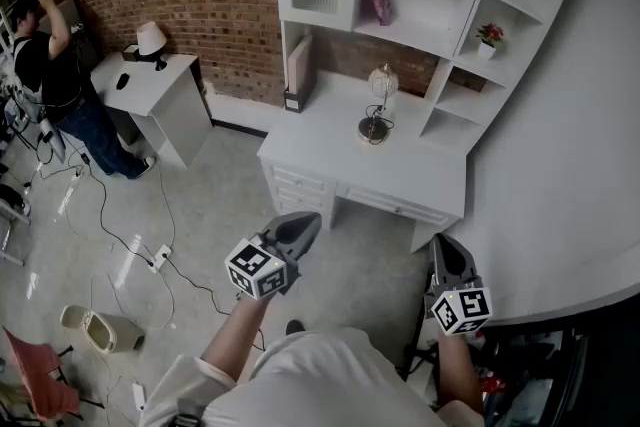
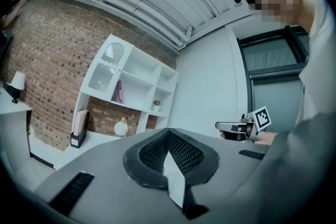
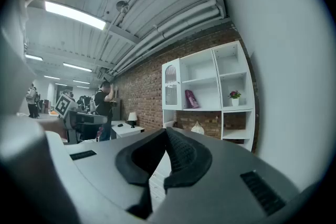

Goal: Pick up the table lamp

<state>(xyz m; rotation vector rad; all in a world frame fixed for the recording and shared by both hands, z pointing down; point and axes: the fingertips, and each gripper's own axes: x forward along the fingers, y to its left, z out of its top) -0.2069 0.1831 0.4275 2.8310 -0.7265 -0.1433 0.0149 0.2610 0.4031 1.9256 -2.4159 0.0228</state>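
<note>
Your left gripper (image 1: 303,225) and right gripper (image 1: 444,247) are closed and empty, well apart from the table lamp (image 1: 378,103) on the desk (image 1: 420,165); its shade is hard to make out.

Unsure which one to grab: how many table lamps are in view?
2. The desk lamp stands on the white desk below the shelves; the white-shaded lamp sits on the small table by the brick wall. More may be hidden.
</note>
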